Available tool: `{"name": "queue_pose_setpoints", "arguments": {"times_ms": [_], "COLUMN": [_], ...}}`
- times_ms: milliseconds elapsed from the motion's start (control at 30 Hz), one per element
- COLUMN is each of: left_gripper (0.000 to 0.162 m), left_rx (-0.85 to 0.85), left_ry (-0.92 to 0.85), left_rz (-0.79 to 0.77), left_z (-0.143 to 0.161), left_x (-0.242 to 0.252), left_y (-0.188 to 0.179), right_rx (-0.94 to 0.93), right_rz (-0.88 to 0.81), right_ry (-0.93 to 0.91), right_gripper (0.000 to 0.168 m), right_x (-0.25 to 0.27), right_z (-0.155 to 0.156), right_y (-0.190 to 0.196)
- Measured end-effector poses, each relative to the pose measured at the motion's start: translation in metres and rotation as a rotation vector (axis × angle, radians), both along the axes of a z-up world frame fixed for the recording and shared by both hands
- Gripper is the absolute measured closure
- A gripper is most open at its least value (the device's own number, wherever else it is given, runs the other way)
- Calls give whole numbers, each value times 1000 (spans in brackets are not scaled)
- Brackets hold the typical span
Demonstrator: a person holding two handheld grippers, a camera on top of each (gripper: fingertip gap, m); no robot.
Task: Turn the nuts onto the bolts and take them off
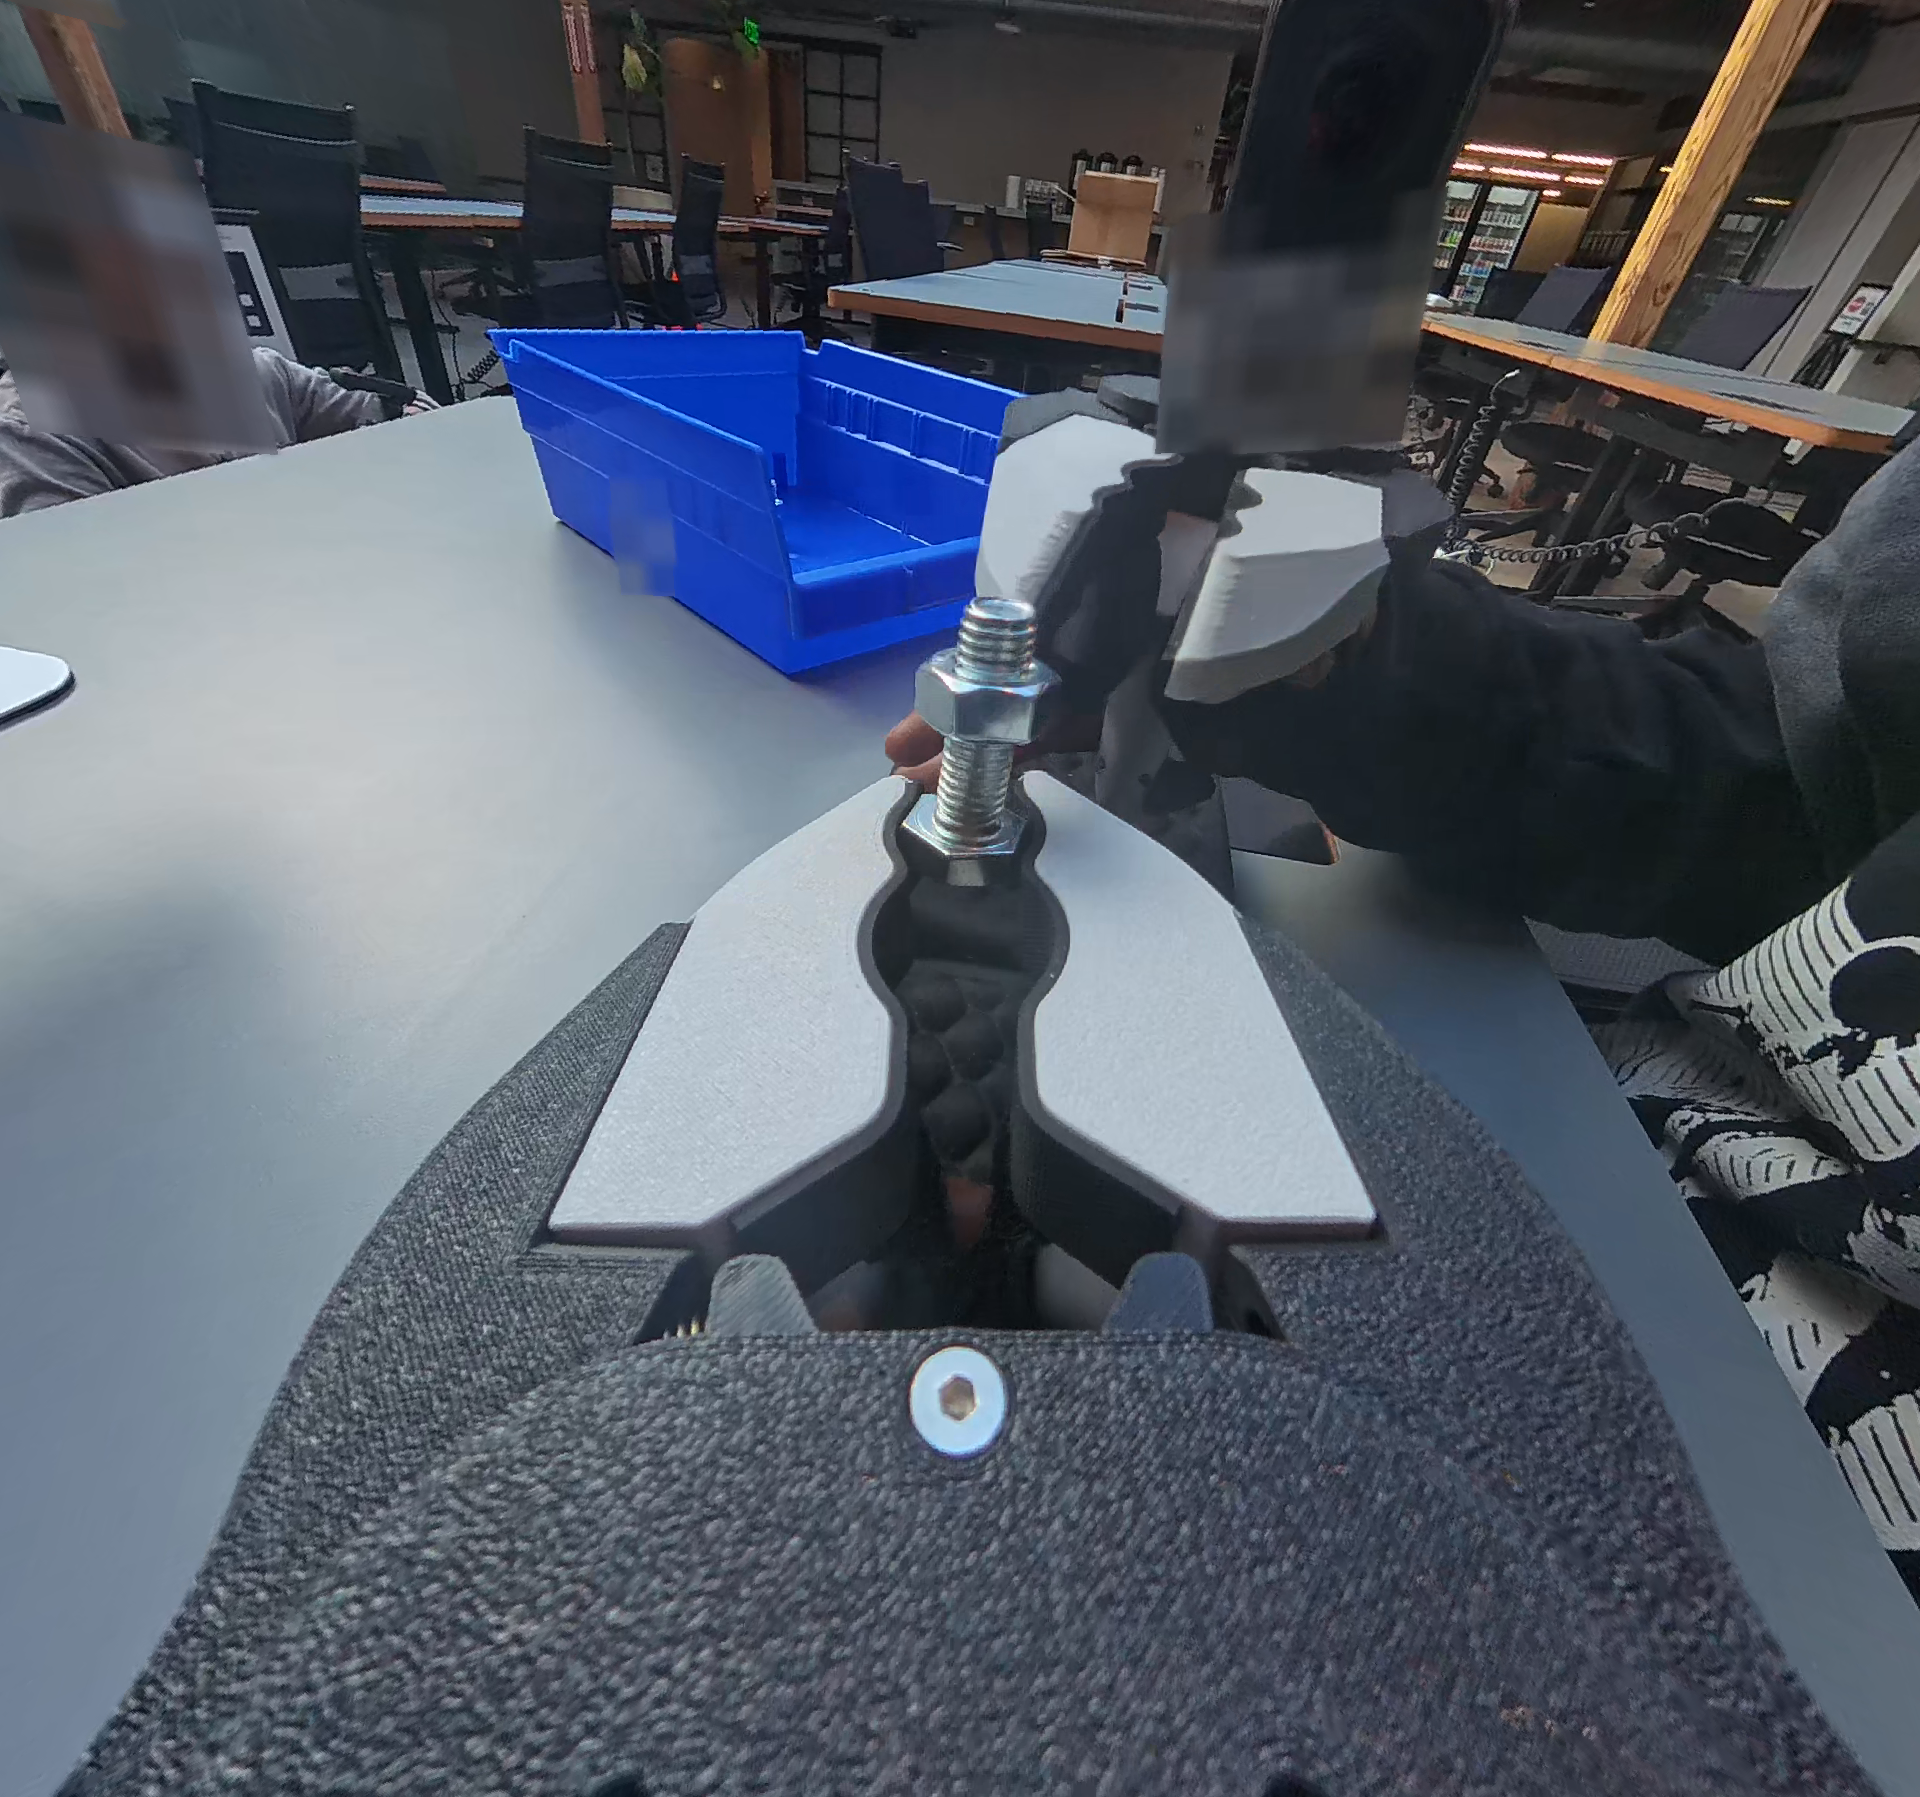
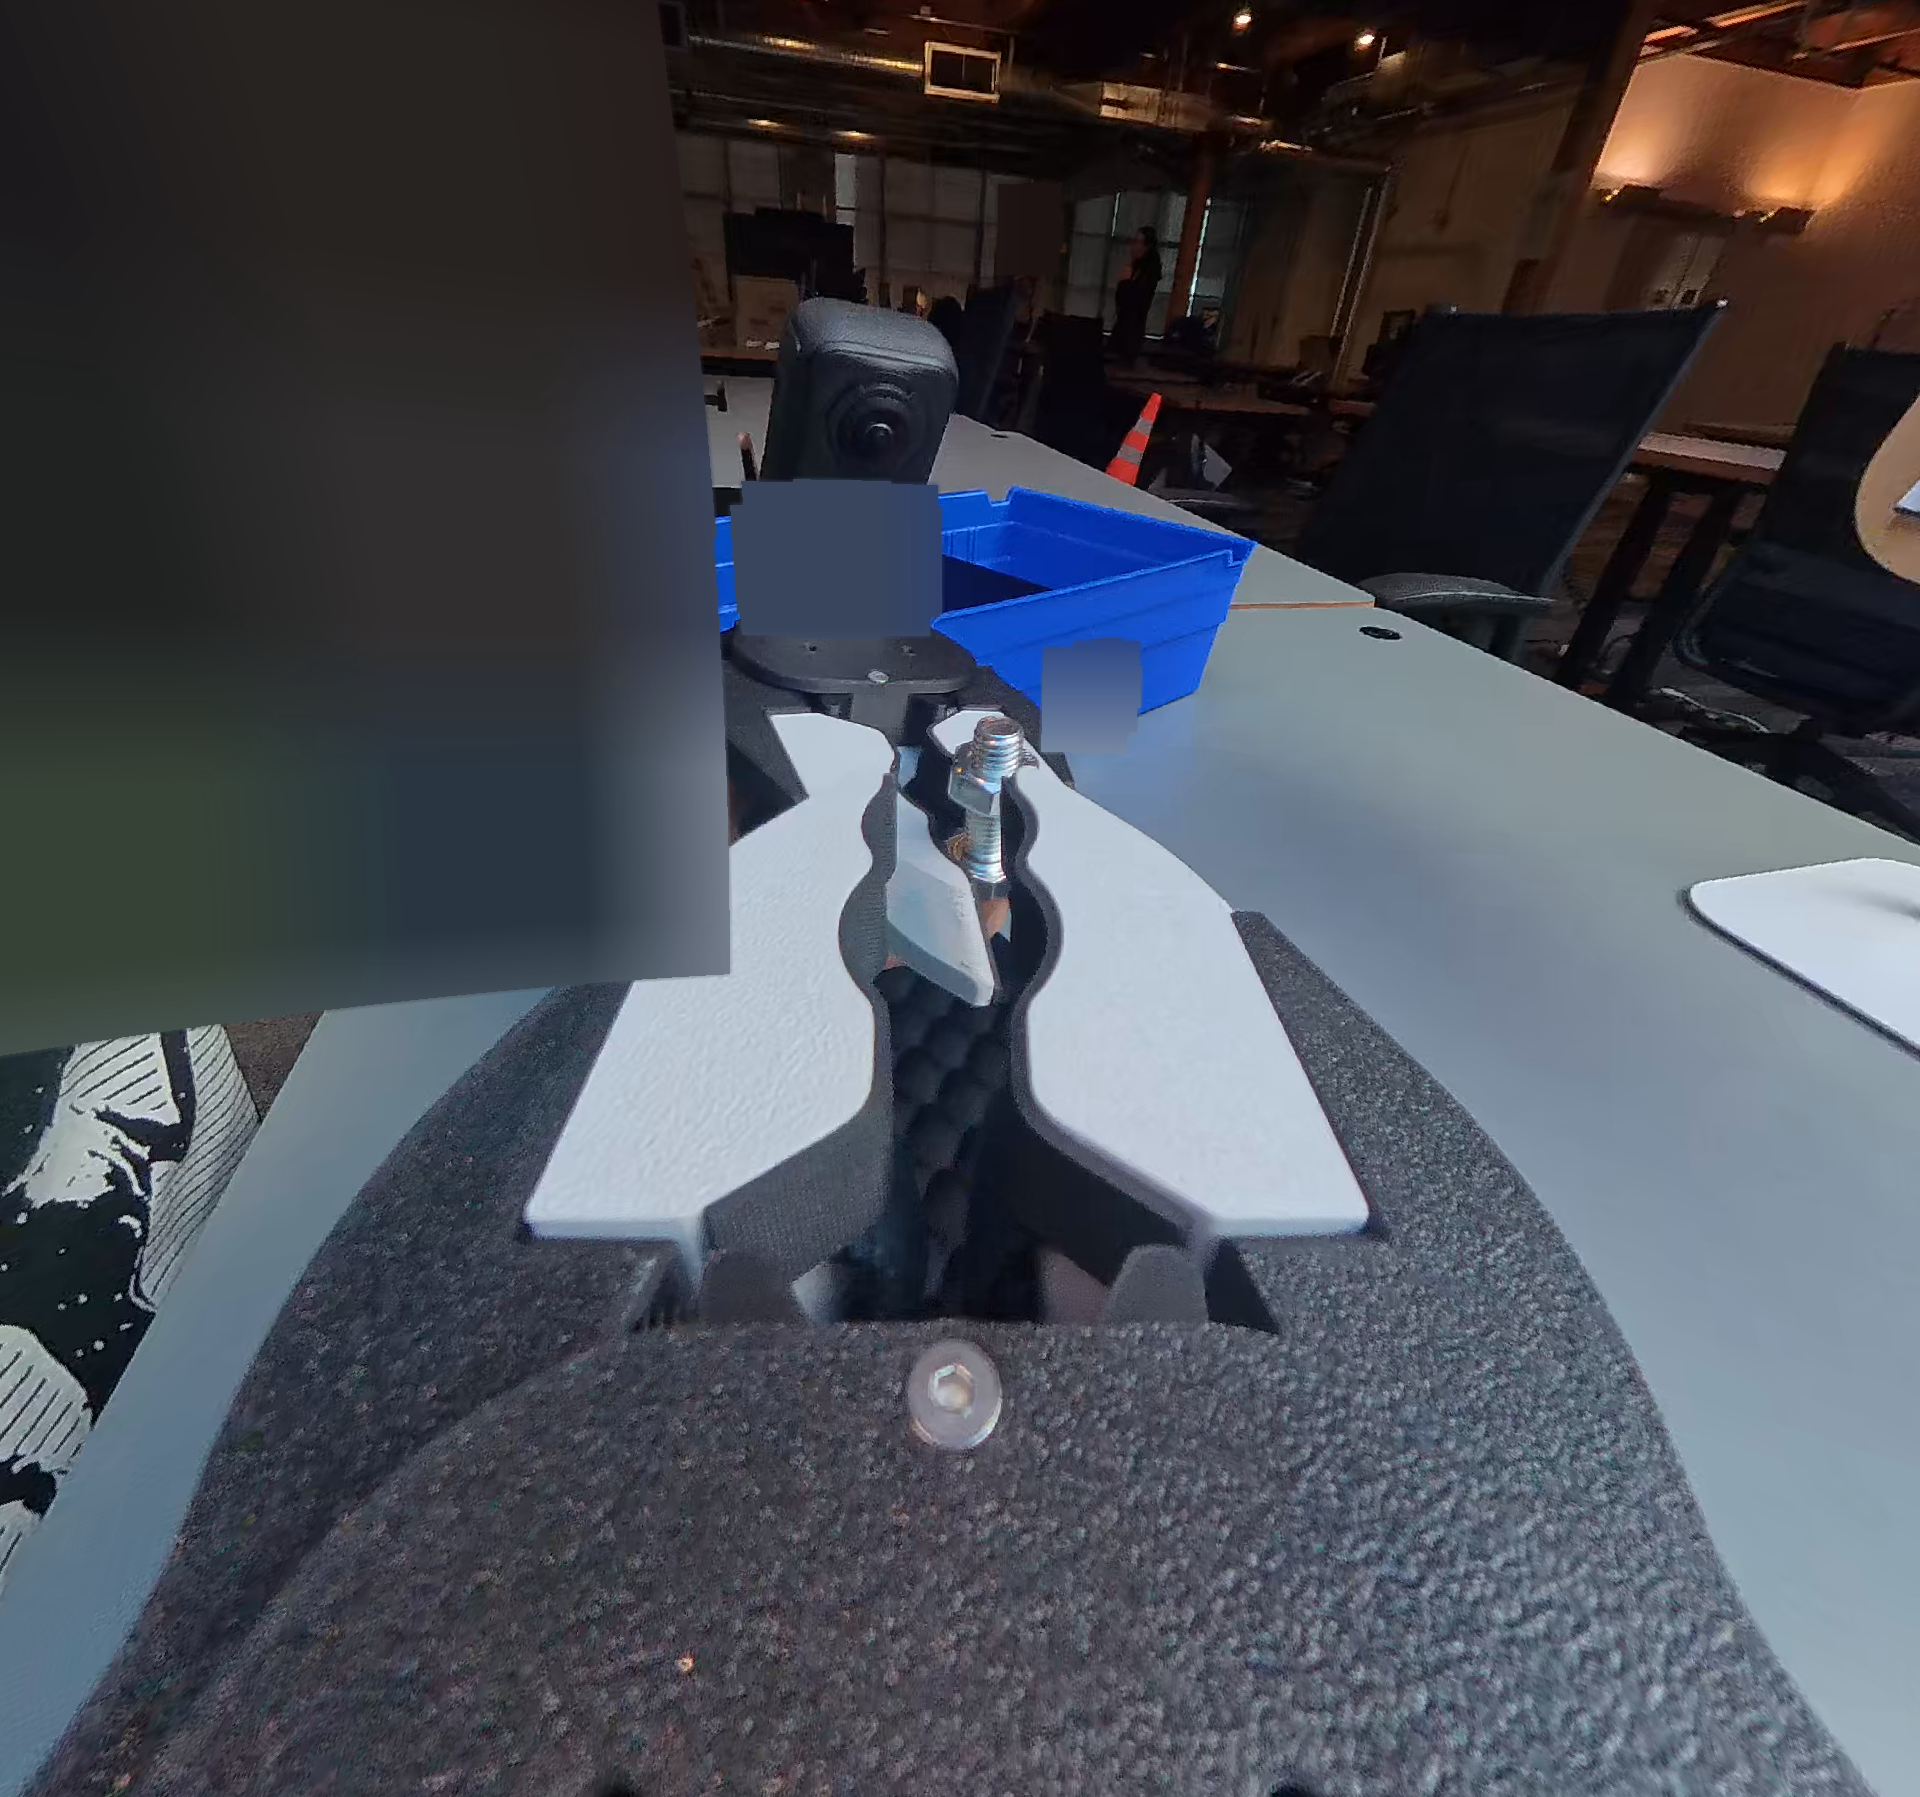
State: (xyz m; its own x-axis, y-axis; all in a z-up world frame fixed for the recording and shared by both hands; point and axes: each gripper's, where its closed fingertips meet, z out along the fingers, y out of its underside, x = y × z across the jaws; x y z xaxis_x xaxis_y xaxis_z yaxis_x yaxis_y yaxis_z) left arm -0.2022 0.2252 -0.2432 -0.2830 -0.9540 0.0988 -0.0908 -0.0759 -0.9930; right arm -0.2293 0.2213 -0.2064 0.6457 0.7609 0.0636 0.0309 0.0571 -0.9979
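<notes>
A silver bolt [image 1: 974, 786] stands upright with its hex head clamped between the tips of my left gripper [image 1: 961, 828], just above the grey table [image 1: 364, 760]. A silver hex nut [image 1: 982, 698] sits on the thread a little below the bolt's top. My right gripper [image 1: 1174, 584], held by a black-gloved hand, faces it from behind the bolt, rolled to one side, with its fingers apart. In the right wrist view the nut [image 2: 977, 781] shows at the tips of my right gripper [image 2: 961, 781], beside a left gripper finger [image 2: 935, 906]. Whether the tips touch the nut is unclear.
A blue plastic bin [image 1: 769, 500] stands on the table beyond the bolt; it also shows in the right wrist view [image 2: 1101, 604]. A white pad [image 1: 26, 682] lies at the far left. The table's edge [image 1: 1662, 1176] runs along the right, by a person's patterned clothing. Some 4 cm of space lies between my two pairs of fingers.
</notes>
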Motion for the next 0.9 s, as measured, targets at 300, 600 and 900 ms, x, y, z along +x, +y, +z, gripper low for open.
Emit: {"name": "queue_pose_setpoints", "arguments": {"times_ms": [300,600,900], "left_gripper": [147,146,147], "left_rx": [0,0,-2], "left_ry": [1,3,-1], "left_rz": [-5,-6,-4], "left_z": [0,0,0], "left_x": [0,0,-1], "left_y": [-1,-1,-1], "right_rx": [-8,-17,-27], "right_rz": [34,85,37], "right_ry": [-41,-78,-63], "right_gripper": [113,111,123], "right_x": [-17,-35,-19], "right_z": [-3,-8,-9], "right_y": [15,22,12]}}
